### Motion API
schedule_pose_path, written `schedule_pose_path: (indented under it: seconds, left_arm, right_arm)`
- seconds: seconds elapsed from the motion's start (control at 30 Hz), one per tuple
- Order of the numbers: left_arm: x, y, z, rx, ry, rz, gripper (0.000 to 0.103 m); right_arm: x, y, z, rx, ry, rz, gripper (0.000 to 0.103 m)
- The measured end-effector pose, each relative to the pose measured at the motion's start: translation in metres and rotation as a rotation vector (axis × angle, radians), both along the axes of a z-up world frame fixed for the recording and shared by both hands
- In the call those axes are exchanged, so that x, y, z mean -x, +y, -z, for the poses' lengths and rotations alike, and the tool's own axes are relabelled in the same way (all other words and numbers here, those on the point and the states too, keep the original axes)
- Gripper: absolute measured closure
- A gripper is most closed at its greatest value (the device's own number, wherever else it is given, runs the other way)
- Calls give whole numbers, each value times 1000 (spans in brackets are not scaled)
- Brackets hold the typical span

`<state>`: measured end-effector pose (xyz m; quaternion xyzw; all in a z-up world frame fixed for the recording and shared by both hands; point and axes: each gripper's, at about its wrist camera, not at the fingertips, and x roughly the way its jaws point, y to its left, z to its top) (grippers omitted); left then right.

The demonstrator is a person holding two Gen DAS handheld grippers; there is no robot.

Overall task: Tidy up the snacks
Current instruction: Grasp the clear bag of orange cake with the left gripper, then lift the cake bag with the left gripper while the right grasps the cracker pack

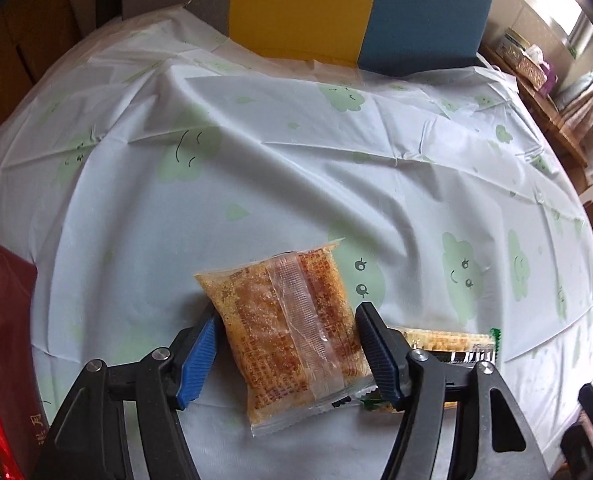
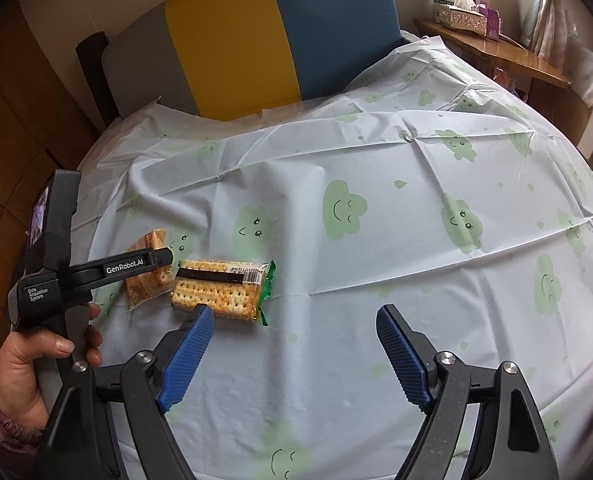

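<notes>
An orange-brown snack packet (image 1: 292, 332) lies on the tablecloth between the blue fingers of my left gripper (image 1: 286, 354); the jaws stand open around it, with small gaps at each side. It also shows in the right wrist view (image 2: 148, 276), partly behind the left gripper (image 2: 136, 268). A cracker packet with green ends (image 2: 224, 290) lies just right of it, and shows behind the left gripper's right finger (image 1: 448, 344). My right gripper (image 2: 294, 354) is open and empty, above the cloth, near the cracker packet.
A white tablecloth with green cloud faces (image 2: 376, 240) covers the table. A dark red box (image 1: 4, 320) with snacks stands at the left edge. A yellow and blue chair back (image 2: 280, 32) is behind the table. A wooden shelf (image 2: 488, 52) is at the right.
</notes>
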<state>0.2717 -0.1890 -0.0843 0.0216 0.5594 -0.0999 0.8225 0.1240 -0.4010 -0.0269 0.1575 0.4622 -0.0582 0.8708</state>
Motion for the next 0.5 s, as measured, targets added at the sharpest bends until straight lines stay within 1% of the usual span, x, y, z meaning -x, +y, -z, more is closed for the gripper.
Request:
schedule_pose_path:
  seconds: [0.03, 0.07, 0.1, 0.27, 0.4, 0.5]
  left_arm:
    - [2, -1, 0, -7, -11, 10, 36]
    - [5, 1, 0, -12, -27, 14, 39]
    - [6, 3, -1, -11, -35, 17, 40]
    - [28, 13, -6, -26, -30, 96, 41]
    - [65, 28, -9, -22, -37, 164, 41]
    - [100, 41, -8, -11, -17, 224, 41]
  right_arm:
    - [0, -1, 0, -1, 0, 3, 19]
    - [0, -2, 0, -3, 0, 7, 19]
    - [0, -4, 0, -5, -1, 11, 19]
    - [1, -10, 2, -16, 5, 35, 19]
    - [1, -6, 3, -7, 14, 16, 19]
    - [0, -1, 5, 2, 21, -7, 19]
